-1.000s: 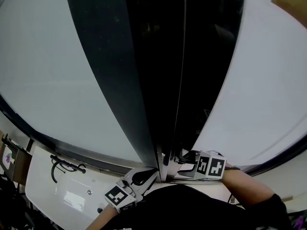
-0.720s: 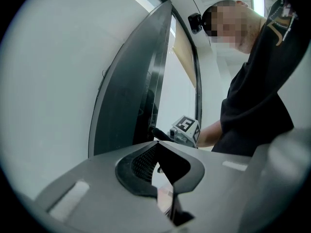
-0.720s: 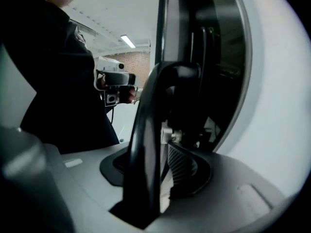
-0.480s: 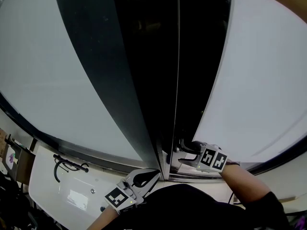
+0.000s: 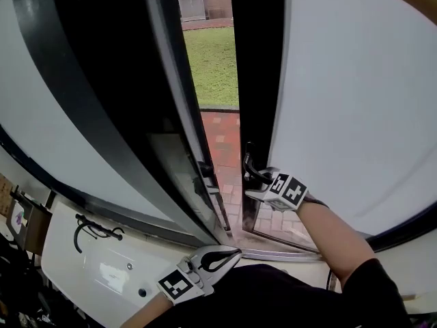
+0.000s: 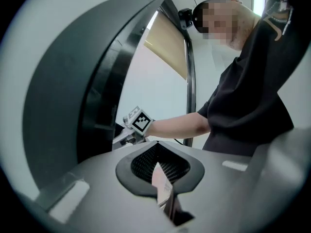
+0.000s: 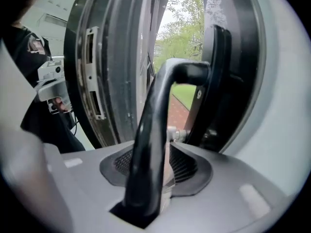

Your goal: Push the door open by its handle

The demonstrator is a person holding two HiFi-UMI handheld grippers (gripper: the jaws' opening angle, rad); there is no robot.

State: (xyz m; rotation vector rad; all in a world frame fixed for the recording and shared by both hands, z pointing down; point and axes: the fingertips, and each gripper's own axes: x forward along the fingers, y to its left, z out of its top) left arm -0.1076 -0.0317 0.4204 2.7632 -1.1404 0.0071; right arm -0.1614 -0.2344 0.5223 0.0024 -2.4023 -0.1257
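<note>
The black lever door handle (image 5: 248, 169) sits on the dark-framed door leaf (image 5: 257, 80), which stands ajar. Through the gap I see green grass (image 5: 214, 63) and red brick paving (image 5: 225, 145). My right gripper (image 5: 255, 183) reaches forward to the handle. In the right gripper view the handle (image 7: 156, 125) runs down between the jaws of the right gripper (image 7: 156, 168); the pads still touch it while the jaws are opening. My left gripper (image 5: 229, 255) hangs low by my body, away from the door. Seen up close, this left gripper (image 6: 163, 191) is shut with nothing held.
The fixed dark door leaf (image 5: 167, 121) with its lock plate (image 7: 91, 72) stands just left of the gap. A pale wall panel (image 5: 362, 115) fills the right. At lower left, a black cable (image 5: 92, 234) lies on a white ledge (image 5: 102, 279). A person's dark torso is close below.
The door, shut a second ago, has swung outward, and grass and paving show in the gap. My right gripper has travelled forward with the handle. The left gripper has barely moved.
</note>
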